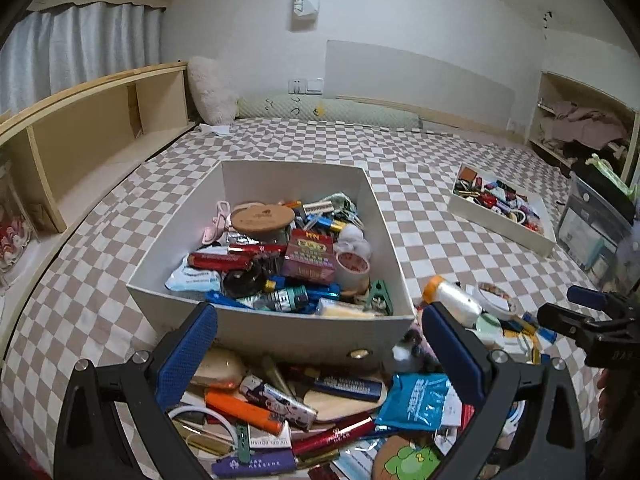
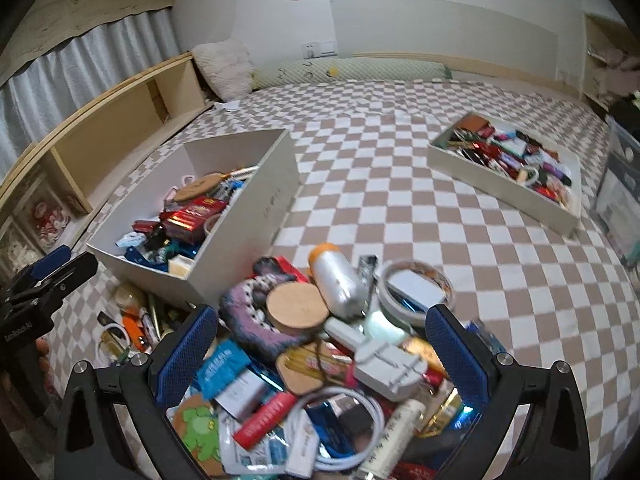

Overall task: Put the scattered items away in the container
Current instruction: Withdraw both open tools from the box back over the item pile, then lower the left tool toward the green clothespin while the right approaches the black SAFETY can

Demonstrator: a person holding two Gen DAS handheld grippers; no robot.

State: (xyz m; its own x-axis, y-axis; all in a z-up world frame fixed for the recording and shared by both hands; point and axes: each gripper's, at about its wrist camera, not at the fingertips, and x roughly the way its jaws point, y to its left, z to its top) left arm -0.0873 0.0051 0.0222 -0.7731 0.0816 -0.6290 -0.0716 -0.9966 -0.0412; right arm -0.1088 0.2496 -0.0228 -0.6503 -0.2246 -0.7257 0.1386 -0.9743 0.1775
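A white open box (image 1: pixel 276 326) sits on the checkered bed, holding many small items; it also shows in the right wrist view (image 2: pixel 256 216). A pile of scattered items lies in front of it: an orange lighter (image 1: pixel 244 410), a blue packet (image 1: pixel 416 398), a cork lid (image 2: pixel 297 307), a silver bottle with an orange cap (image 2: pixel 336 280). My left gripper (image 1: pixel 320 354) is open and empty above the pile, just before the box's near wall. My right gripper (image 2: pixel 322 354) is open and empty over the pile's right part.
A second shallow white tray (image 1: pixel 504 224) full of small things lies far right on the bed; it also shows in the right wrist view (image 2: pixel 500 184). A wooden shelf (image 1: pixel 92 136) runs along the left. A clear plastic bin (image 1: pixel 596 232) stands at the right edge.
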